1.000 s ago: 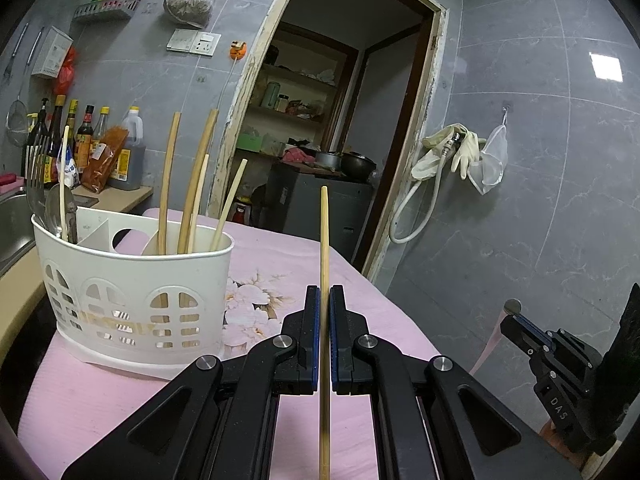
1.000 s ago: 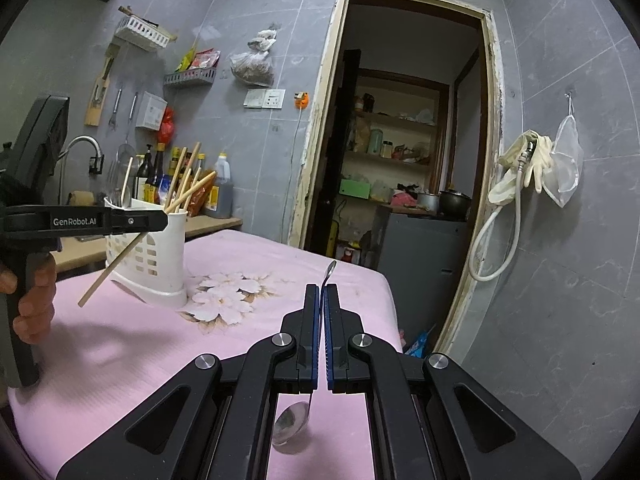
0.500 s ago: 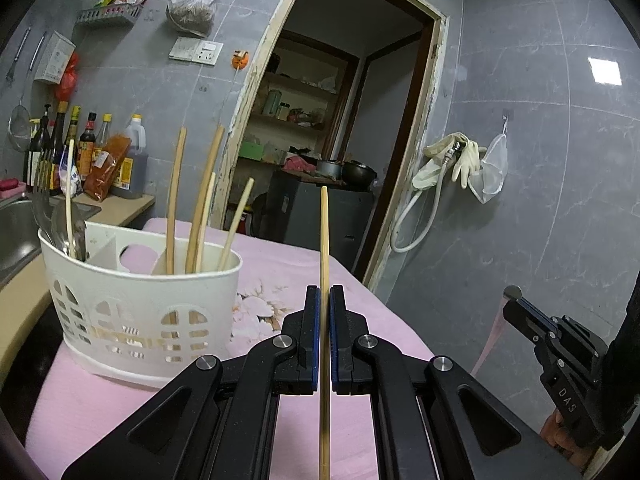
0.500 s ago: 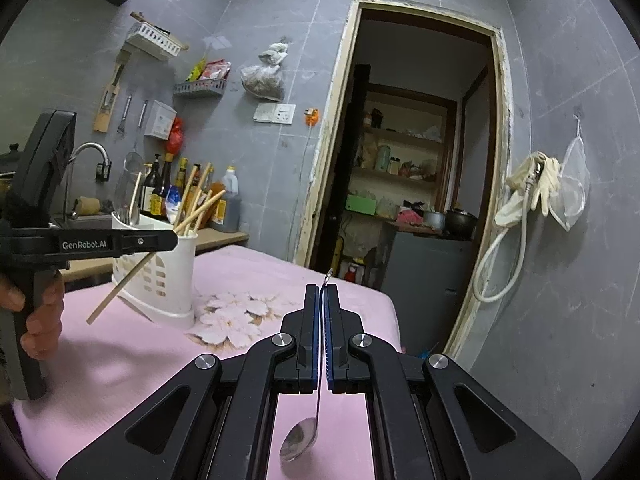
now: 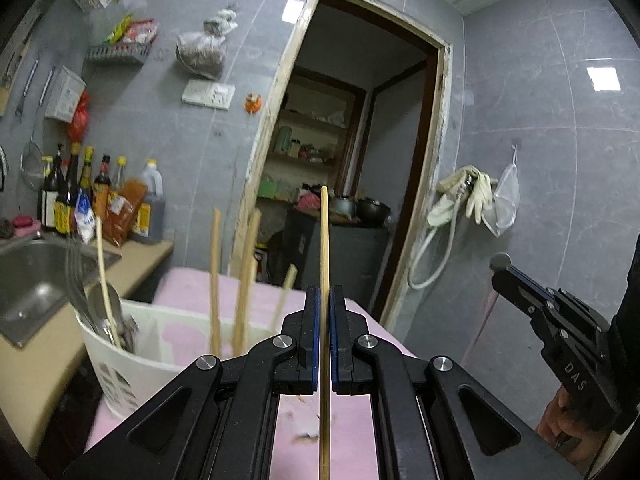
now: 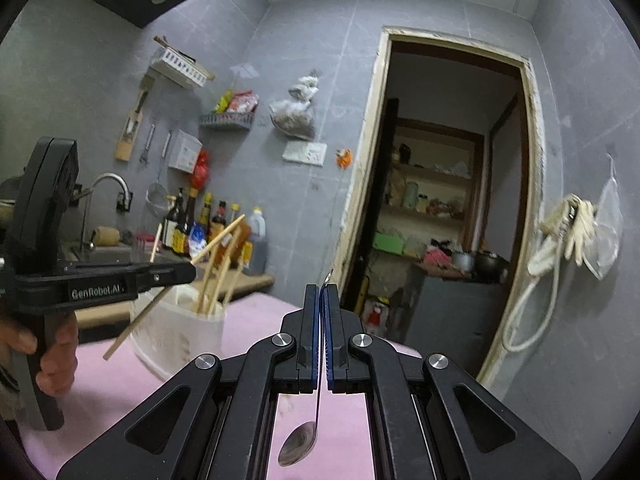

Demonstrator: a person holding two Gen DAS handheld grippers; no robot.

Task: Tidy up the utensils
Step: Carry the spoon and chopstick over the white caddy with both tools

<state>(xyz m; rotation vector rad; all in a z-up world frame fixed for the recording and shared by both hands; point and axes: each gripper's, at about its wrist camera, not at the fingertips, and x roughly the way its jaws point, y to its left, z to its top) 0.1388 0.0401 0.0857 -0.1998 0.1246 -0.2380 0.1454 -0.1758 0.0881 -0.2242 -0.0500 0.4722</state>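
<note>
Carrying a single wooden chopstick (image 5: pixel 324 264) clamped between its blue pads, the left claw (image 5: pixel 324 320) hangs just beside the white utensil holder (image 5: pixel 120 364), which stands on the pink-covered desk (image 5: pixel 352 432) near the sink (image 5: pixel 36 280). The stick crosses the jaws, one end raised, the other pointing down toward the cloth. In the holder, several chopsticks (image 5: pixel 228 280) lean in the near compartment, while spoons (image 5: pixel 102 308) fill the one on the sink side. The right claw (image 6: pixel 320 320) is clenched on the thin handle of a metal spoon (image 6: pixel 299 444), whose bowl hangs below the jaws over the desk, well apart from the holder.

The step in hand appears to be the delivery of the chopstick to its compartment. From the right wrist view the stick (image 6: pixel 176 284) runs slantwise beside the holder (image 6: pixel 176 332), its lower end below the rim and outside the wall. So the next move likely calls for lifting until that end clears the rim, bringing it over the chopstick section, lowering, and letting go. The spoon would probably follow into the far compartment; a slanted entry risks catching the divider.
</note>
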